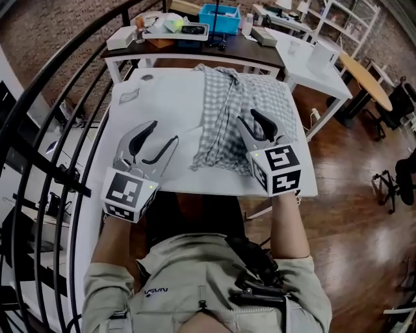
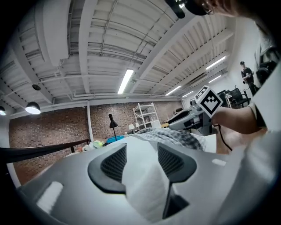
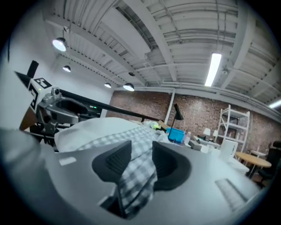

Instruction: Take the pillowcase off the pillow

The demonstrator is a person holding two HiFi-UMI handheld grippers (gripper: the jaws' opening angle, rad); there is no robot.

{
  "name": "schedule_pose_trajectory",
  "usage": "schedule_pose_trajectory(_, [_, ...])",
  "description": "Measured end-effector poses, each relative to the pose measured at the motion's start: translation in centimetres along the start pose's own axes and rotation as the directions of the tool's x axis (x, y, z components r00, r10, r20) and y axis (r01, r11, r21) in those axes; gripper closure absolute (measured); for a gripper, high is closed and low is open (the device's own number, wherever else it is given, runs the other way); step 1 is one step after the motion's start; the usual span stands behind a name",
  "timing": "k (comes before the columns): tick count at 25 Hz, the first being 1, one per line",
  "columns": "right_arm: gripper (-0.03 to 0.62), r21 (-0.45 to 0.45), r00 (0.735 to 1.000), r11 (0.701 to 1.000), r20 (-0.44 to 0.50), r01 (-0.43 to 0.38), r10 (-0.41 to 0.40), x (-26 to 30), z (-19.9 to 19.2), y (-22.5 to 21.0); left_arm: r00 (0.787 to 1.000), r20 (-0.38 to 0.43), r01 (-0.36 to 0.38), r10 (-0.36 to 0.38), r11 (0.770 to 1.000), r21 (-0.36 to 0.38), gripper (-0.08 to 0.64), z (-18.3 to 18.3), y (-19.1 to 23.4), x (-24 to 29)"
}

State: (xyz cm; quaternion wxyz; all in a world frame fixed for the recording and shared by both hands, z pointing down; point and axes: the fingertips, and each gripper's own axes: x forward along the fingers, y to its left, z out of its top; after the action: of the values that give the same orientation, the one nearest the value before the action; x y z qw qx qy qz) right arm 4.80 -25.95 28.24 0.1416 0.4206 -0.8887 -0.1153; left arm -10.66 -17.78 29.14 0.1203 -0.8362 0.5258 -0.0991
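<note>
A white pillow [image 1: 159,104] lies on a white table [image 1: 305,186]. The grey-and-white checked pillowcase [image 1: 227,123] lies crumpled in a strip over the pillow's right part. My left gripper [image 1: 164,131] is at the pillow's near left, jaws open, and white pillow cloth [image 2: 142,184] shows between its pads without being pinched. My right gripper [image 1: 246,115] rests over the checked cloth near the right edge, jaws open. In the right gripper view the checked pillowcase [image 3: 138,171] lies loose in the gap between the pads [image 3: 116,160].
A dark desk with a blue bin [image 1: 219,18] and clutter stands behind the table. White tables [image 1: 312,62] and a round wooden table [image 1: 367,81] are at the right over wooden floor. A black railing [image 1: 39,117] runs along the left.
</note>
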Motion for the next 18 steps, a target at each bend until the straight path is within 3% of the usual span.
schedule_pose_trajectory(4, [0.443, 0.012, 0.999, 1.0, 0.024, -0.027, 0.027, -2.1, -0.7, 3.5, 0.998, -0.056, 0.02, -0.021, 1.0, -0.022, 0.342, -1.4, -2.2, -0.4])
schedule_pose_trajectory(8, [0.443, 0.038, 0.996, 0.995, 0.003, -0.089, 0.089, -3.2, -2.6, 7.4, 0.987, -0.152, 0.051, -0.049, 0.999, 0.007, 0.302, -5.0, -4.1, -0.3])
schedule_pose_trajectory(12, [0.43, -0.015, 0.987, 0.99, -0.078, -0.143, 0.142, -1.9, -5.0, 11.4, 0.973, -0.232, 0.021, -0.004, 0.997, 0.068, 0.304, -8.2, -4.2, 0.9])
schedule_pose_trajectory(13, [0.43, -0.063, 0.986, 0.989, -0.108, -0.137, 0.13, -1.2, -5.8, 12.1, 0.97, -0.242, -0.002, 0.022, 0.997, 0.083, 0.332, -9.0, -4.0, 1.2])
schedule_pose_trajectory(15, [0.43, -0.178, 0.986, 0.98, -0.156, -0.088, 0.06, 0.3, -7.1, 12.5, 0.968, -0.239, -0.056, 0.081, 0.992, 0.11, 0.455, -9.8, -3.3, 1.5])
schedule_pose_trajectory(16, [0.458, -0.221, 0.986, 0.973, -0.166, -0.061, 0.024, 0.6, -7.5, 12.4, 0.968, -0.227, -0.08, 0.105, 0.99, 0.116, 0.509, -9.7, -2.9, 1.5])
schedule_pose_trajectory(18, [0.516, -0.257, 0.987, 0.966, -0.159, -0.022, -0.02, 0.6, -7.5, 12.0, 0.972, -0.195, -0.108, 0.13, 0.987, 0.12, 0.543, -8.9, -2.2, 1.4])
